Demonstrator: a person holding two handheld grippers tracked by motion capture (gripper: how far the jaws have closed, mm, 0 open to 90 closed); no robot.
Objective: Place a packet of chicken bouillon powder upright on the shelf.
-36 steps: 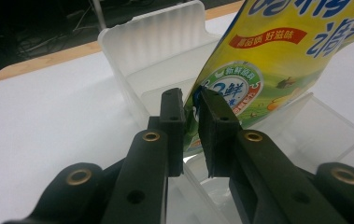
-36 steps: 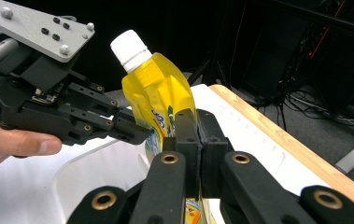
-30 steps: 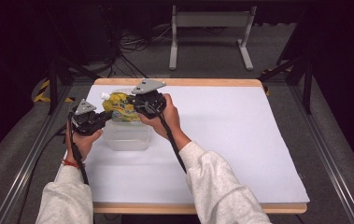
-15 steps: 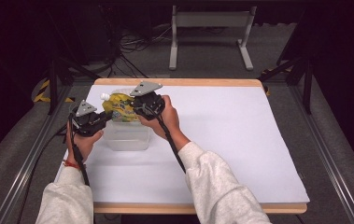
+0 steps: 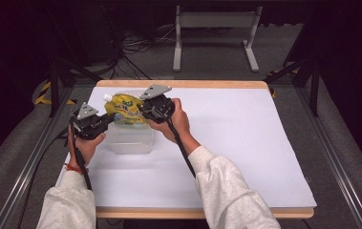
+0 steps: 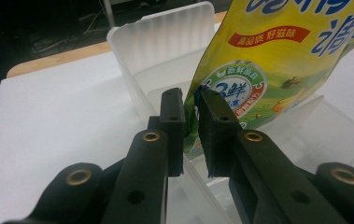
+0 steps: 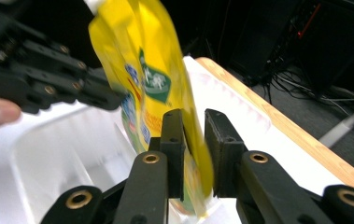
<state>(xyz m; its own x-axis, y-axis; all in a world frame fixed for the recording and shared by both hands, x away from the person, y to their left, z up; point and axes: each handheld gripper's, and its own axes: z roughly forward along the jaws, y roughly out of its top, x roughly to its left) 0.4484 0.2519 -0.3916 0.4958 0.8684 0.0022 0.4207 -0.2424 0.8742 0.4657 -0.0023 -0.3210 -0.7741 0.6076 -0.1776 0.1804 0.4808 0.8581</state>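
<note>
The only readable print stands on the yellow pouch (image 6: 277, 60). In the left gripper view a red banner near its top carries small white Chinese characters, which look like "高品质 好滋味", above it run large blue-and-white characters cut off by the frame edge, and below sits a round green-rimmed badge with a big "3" followed by "鲜" and a ring of tiny characters too small to read. In the right gripper view the print on the pouch is too blurred to read.
</note>
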